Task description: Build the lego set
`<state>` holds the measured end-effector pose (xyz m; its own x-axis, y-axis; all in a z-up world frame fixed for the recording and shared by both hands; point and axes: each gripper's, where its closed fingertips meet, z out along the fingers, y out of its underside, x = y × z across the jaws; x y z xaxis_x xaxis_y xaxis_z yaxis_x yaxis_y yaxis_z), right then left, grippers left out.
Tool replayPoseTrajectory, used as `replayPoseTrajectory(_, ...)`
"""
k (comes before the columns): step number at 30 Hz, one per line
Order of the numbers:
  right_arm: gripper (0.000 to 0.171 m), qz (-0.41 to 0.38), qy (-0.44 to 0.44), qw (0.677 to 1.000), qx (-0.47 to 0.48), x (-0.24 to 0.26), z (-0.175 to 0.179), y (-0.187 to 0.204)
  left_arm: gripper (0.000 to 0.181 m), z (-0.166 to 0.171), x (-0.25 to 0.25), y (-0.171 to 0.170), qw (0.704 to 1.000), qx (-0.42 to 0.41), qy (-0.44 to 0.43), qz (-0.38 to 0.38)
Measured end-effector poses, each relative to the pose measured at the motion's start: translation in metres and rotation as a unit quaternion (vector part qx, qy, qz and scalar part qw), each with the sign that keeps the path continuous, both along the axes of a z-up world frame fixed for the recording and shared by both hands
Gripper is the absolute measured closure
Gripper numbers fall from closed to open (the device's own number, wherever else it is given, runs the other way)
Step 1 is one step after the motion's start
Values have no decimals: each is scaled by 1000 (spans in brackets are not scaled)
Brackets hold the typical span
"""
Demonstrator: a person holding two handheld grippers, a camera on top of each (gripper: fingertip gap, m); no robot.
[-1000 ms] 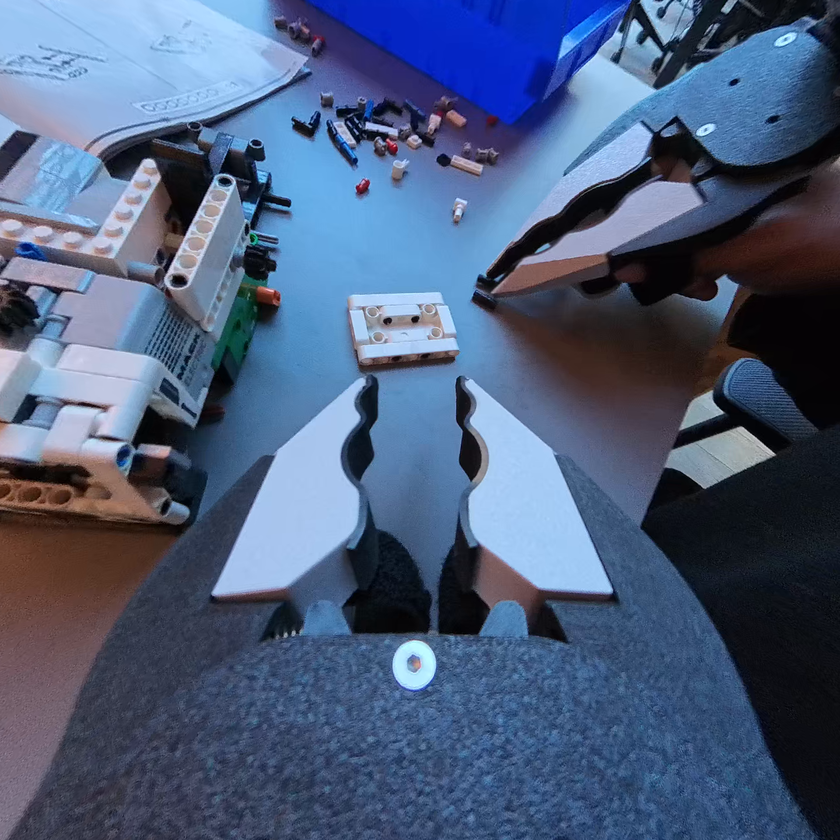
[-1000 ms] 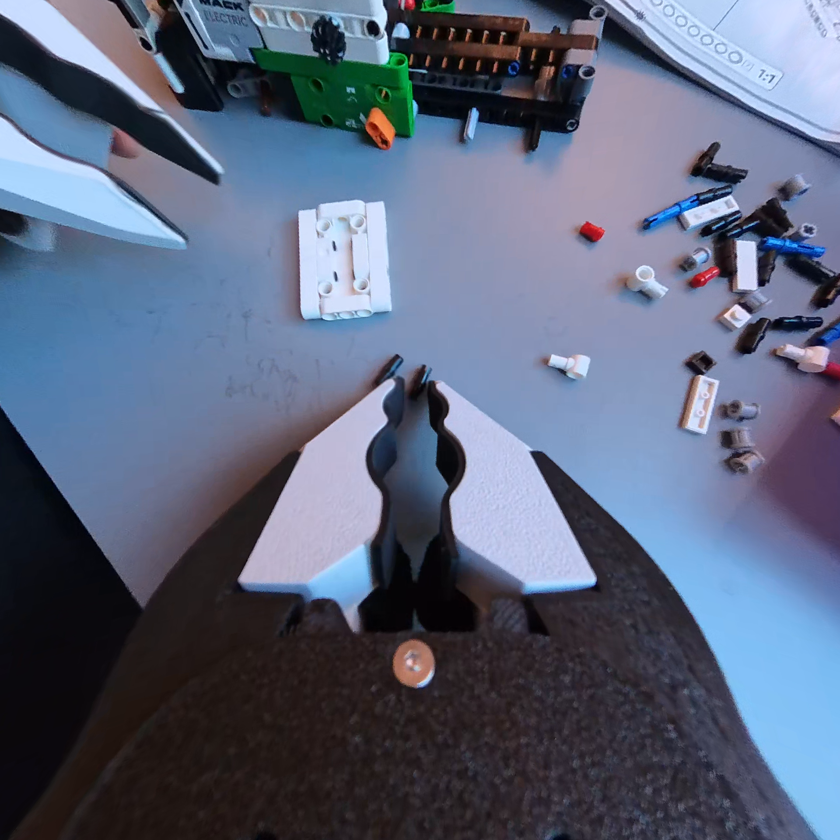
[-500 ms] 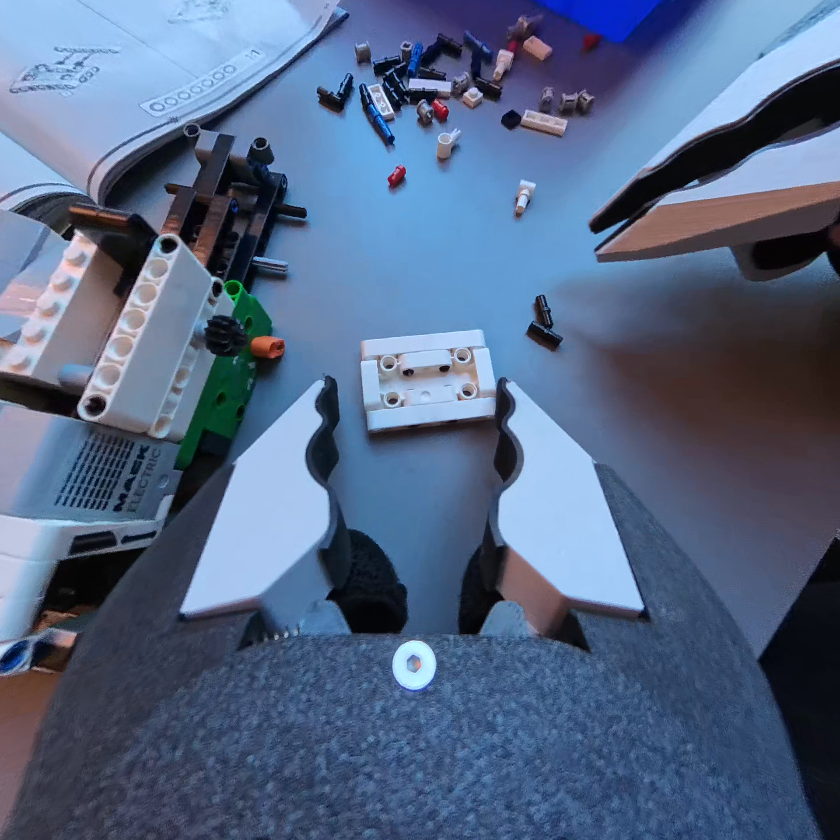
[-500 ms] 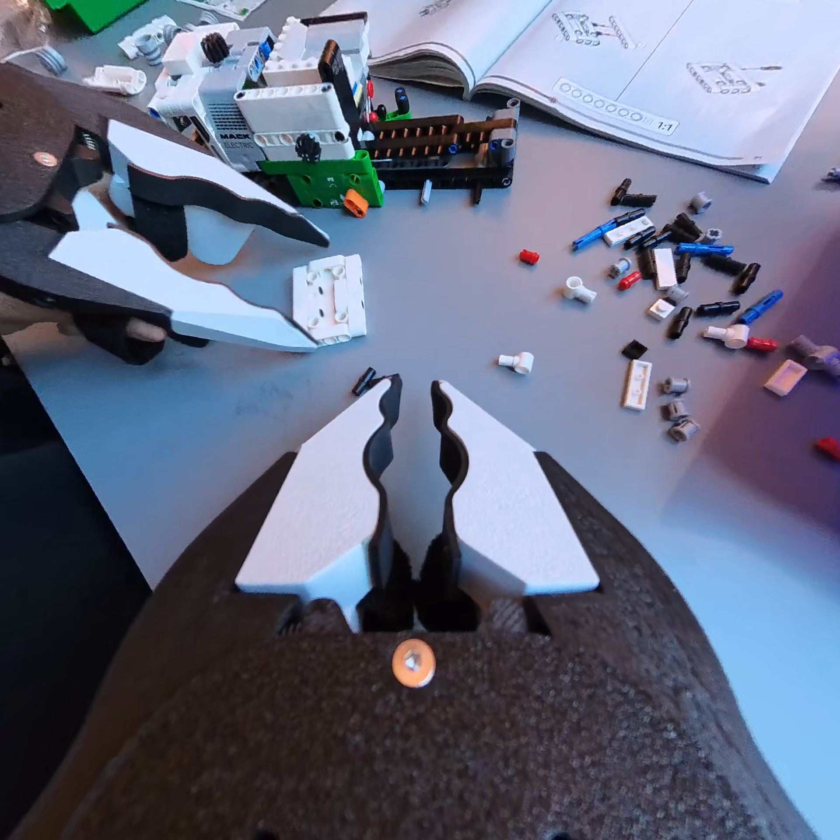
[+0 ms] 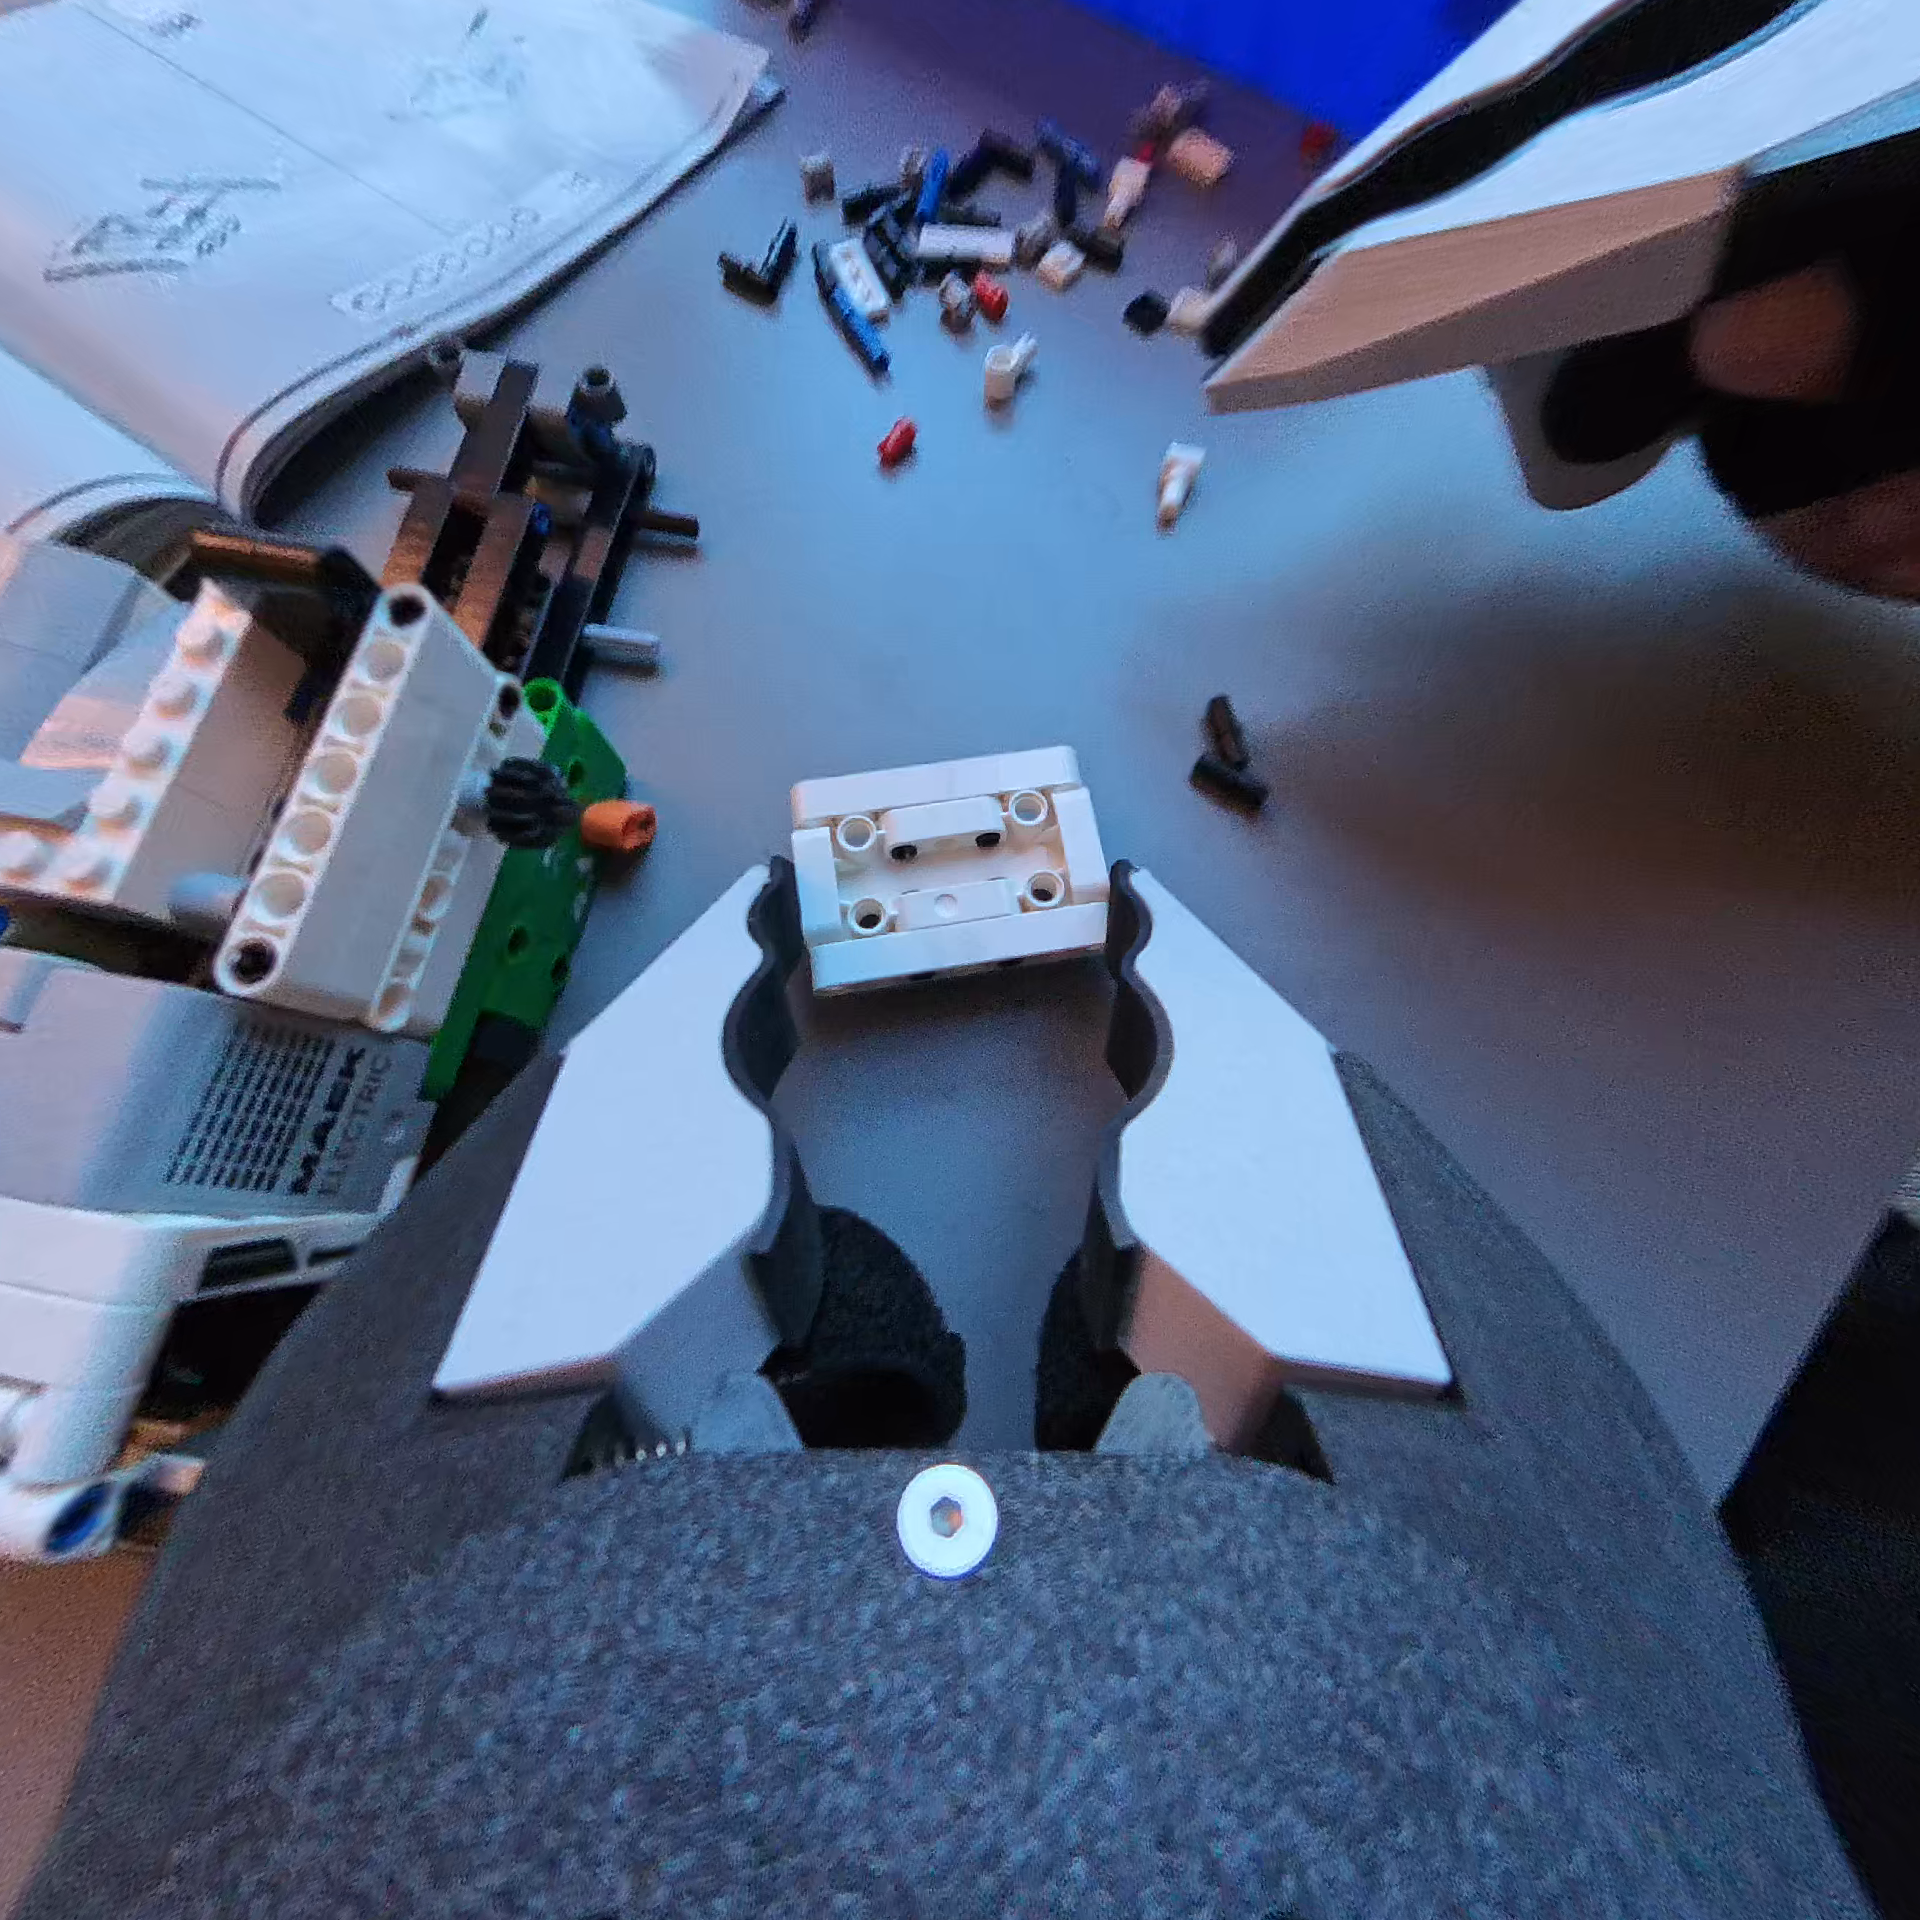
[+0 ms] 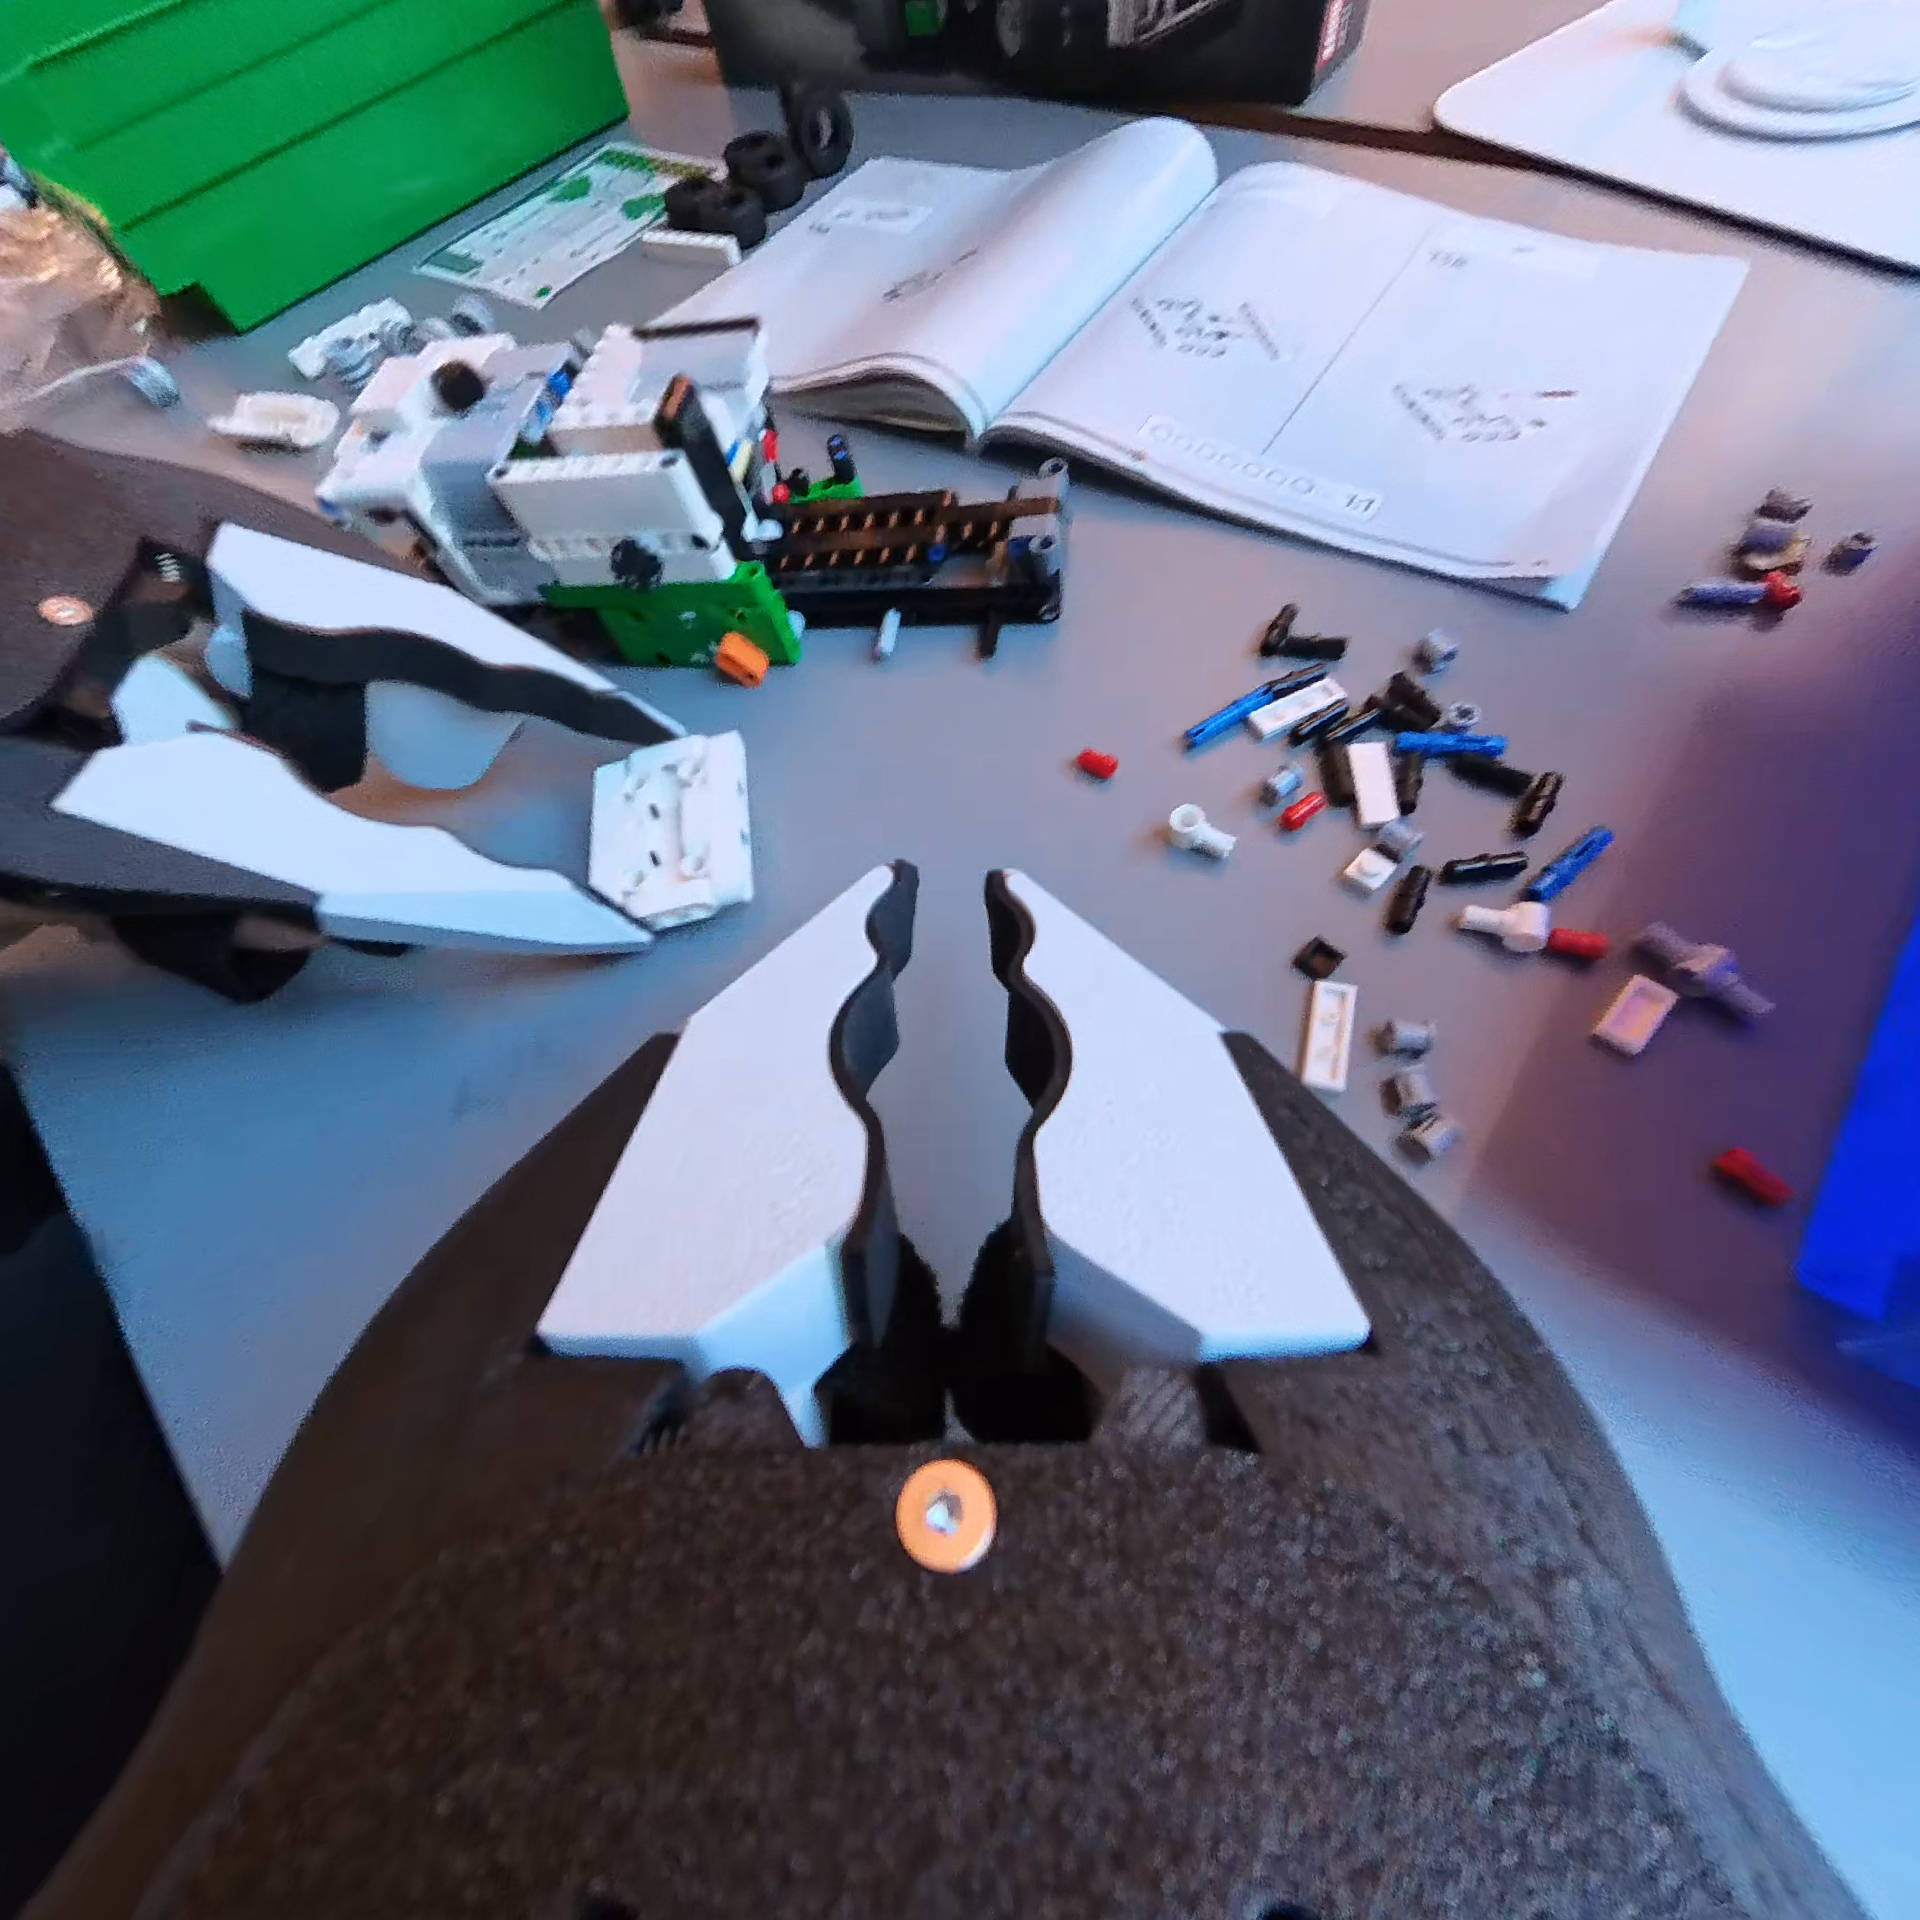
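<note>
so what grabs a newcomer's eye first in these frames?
The white panel piece sits centre frame between the left gripper fingers, which bracket its two ends. Left of it stands the half-built white and green truck model, with the open instruction booklet behind. A scatter of small loose pins lies to the right.

We get two wrist cams, each looking forward and down along its own fingers at the grey table point(image 5: 1455, 935). Left cam sits low and close over the white plate assembly point(image 5: 948, 868); right cam sits higher and farther back, facing the instruction booklet point(image 6: 1299, 343). Both share the plate assembly point(image 6: 675, 826), partly built truck point(image 5: 312, 810) point(image 6: 623, 509), loose parts pile point(image 5: 966, 249) point(image 6: 1382, 769), and each sees the other gripper
</note>
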<state>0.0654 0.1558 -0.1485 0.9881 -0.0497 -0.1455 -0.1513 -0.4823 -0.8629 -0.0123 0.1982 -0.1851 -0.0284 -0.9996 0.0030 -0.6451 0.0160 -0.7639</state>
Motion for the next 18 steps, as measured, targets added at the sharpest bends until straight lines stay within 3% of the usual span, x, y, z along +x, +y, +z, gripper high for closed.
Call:
replayPoseTrajectory(12, 158, -53, -25, 993, 99, 52, 23, 29, 123, 30, 20, -19, 987, -123, -72, -76)
replayPoseTrajectory(18, 158, -52, -37, 993, 101, 53, 23, 30, 123, 34, 25, -19, 983, -128, -90, -93)
